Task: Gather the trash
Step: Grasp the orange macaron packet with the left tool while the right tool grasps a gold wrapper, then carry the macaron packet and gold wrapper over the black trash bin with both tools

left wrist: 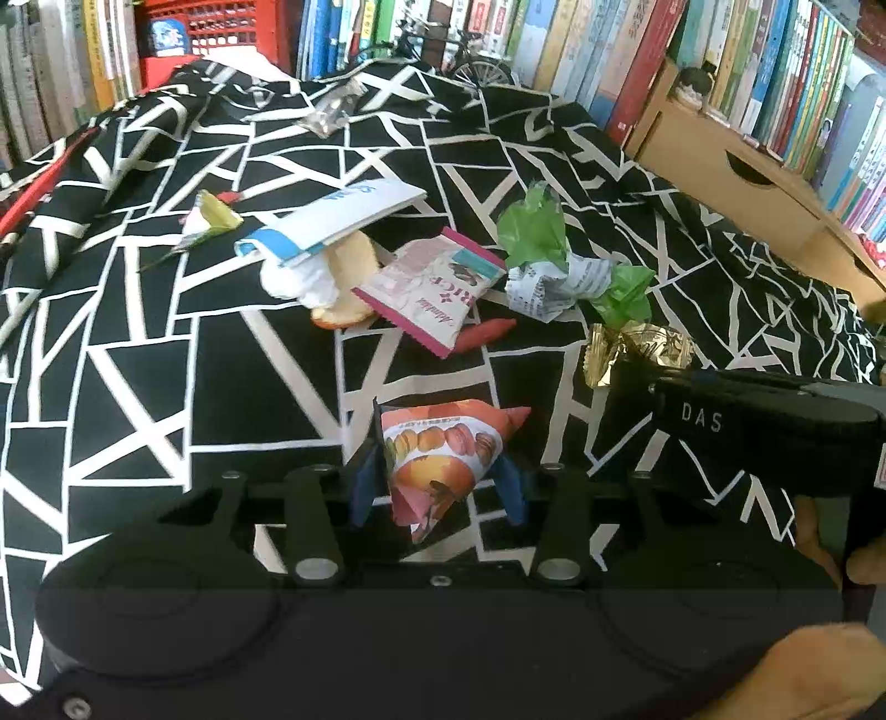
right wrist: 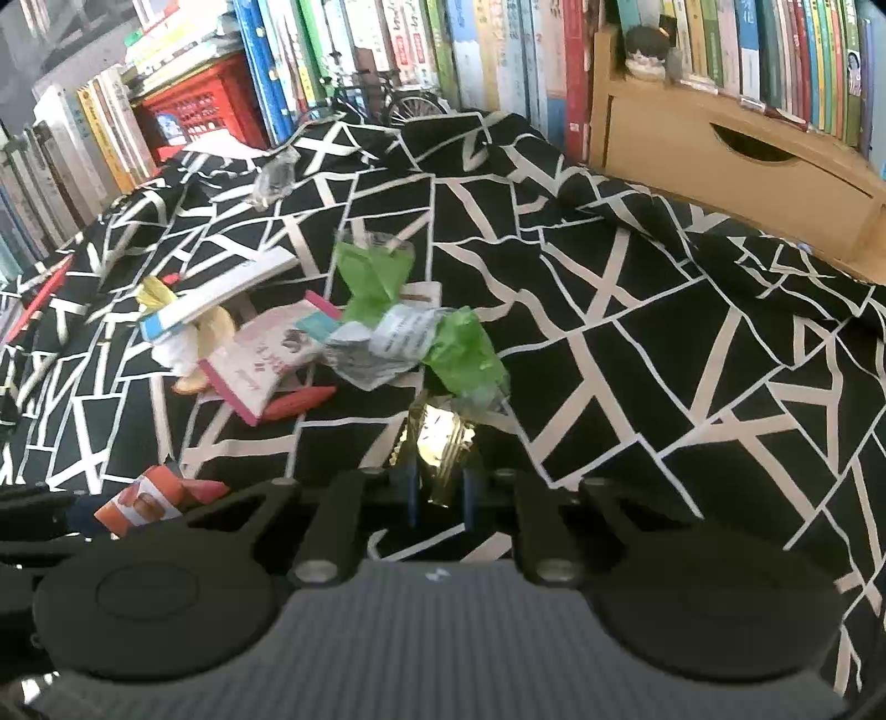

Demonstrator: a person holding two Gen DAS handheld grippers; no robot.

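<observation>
My left gripper point(left wrist: 440, 476) is shut on an orange snack wrapper point(left wrist: 443, 448) printed with macarons, held just above the cloth. My right gripper point(right wrist: 439, 490) is shut on a gold foil wrapper point(right wrist: 443, 443); that gold foil wrapper point(left wrist: 637, 346) also shows in the left wrist view, at the tip of the right gripper's black body. Beyond lies a heap of trash: a pink rice packet point(left wrist: 432, 285), crumpled printed paper with green plastic point(left wrist: 559, 271), a red wrapper point(left wrist: 487, 333), a white and blue packet point(left wrist: 338, 219) over a tissue and a bread piece point(left wrist: 354, 282).
A black cloth with white lines point(left wrist: 166, 387) covers the surface. A small yellow and white wrapper point(left wrist: 207, 221) and a clear plastic scrap point(left wrist: 332, 111) lie farther back. Books, a red crate point(left wrist: 216, 33) and a wooden drawer box point(right wrist: 736, 160) line the far edge.
</observation>
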